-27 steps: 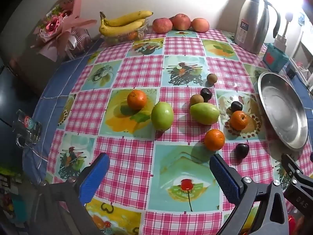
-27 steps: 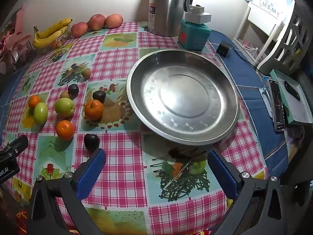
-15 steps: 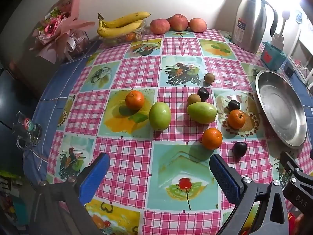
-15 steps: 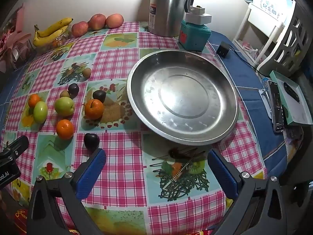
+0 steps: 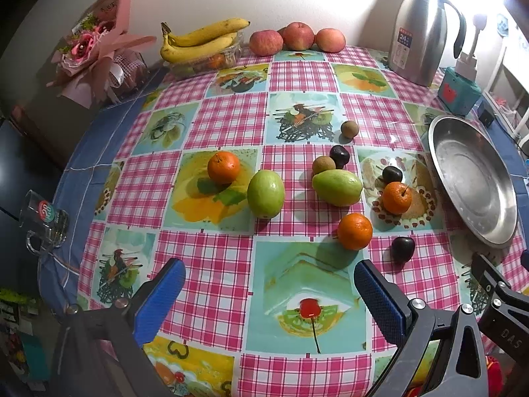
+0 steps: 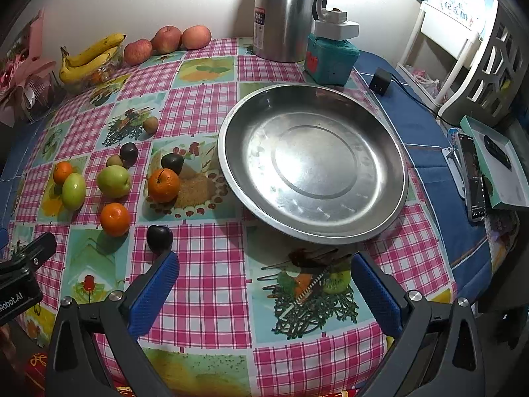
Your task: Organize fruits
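Loose fruit lies on the checked tablecloth: three oranges, the nearest [image 5: 354, 235] [image 6: 114, 219], two green guavas [image 5: 265, 193] [image 5: 336, 187], dark plums [image 5: 402, 248] [image 6: 159, 237], and small brown kiwis [image 5: 349, 129]. A wide steel dish [image 6: 312, 162] [image 5: 472, 178] sits empty to the right of them. My left gripper [image 5: 269, 283] hangs open above the cloth, short of the fruit, nothing between its blue pads. My right gripper [image 6: 264, 278] is open too, just in front of the dish, with the nearest plum by its left fingertip [image 6: 158, 278].
Bananas [image 5: 201, 41] in a clear box and three apples [image 5: 297, 36] line the back wall. A steel thermos [image 5: 418, 29], a teal box [image 6: 330, 58], a bouquet [image 5: 96, 46] and a glass mug [image 5: 44, 221] stand near the edges. A phone and a box [image 6: 496, 168] lie at right.
The left wrist view has drifted slightly; the fruit now sits a little lower and further left. The right wrist view is almost unchanged. Both grippers stay open.
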`<state>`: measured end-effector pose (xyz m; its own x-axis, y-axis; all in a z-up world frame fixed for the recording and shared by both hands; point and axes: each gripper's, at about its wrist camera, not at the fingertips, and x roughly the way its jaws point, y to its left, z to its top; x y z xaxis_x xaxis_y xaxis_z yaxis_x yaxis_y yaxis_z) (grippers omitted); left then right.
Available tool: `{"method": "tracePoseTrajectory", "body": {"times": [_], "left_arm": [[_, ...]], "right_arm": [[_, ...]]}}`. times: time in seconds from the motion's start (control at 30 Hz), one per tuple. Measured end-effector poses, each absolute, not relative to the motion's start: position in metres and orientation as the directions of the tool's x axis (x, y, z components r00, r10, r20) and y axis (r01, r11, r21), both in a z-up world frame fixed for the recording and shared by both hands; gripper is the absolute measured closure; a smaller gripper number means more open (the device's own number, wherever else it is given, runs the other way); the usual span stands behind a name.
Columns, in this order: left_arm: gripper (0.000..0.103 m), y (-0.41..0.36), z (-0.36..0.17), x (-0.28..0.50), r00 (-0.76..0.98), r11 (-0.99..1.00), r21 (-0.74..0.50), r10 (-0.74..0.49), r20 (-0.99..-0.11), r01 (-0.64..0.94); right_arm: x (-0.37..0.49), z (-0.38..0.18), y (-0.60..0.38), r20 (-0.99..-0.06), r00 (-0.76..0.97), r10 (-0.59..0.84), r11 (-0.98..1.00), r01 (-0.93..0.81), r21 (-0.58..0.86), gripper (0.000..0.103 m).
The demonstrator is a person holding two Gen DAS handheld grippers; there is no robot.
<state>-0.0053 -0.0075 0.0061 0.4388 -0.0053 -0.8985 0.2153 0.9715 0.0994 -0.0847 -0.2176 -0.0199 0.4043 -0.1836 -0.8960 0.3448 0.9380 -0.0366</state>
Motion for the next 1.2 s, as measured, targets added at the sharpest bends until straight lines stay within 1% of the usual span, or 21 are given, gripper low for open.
{"method": "tracePoseTrajectory", "body": {"times": [1.2], "left_arm": [[0.0, -0.0089, -0.0008, -0.0053, 0.418, 0.972, 0.101, 0.003, -0.909, 0.213]], "right_arm": [[-0.0826, -0.0192, -0.2157, -0.9, 0.413, -0.136, 0.947, 0.322, 0.005, 0.0]]}}
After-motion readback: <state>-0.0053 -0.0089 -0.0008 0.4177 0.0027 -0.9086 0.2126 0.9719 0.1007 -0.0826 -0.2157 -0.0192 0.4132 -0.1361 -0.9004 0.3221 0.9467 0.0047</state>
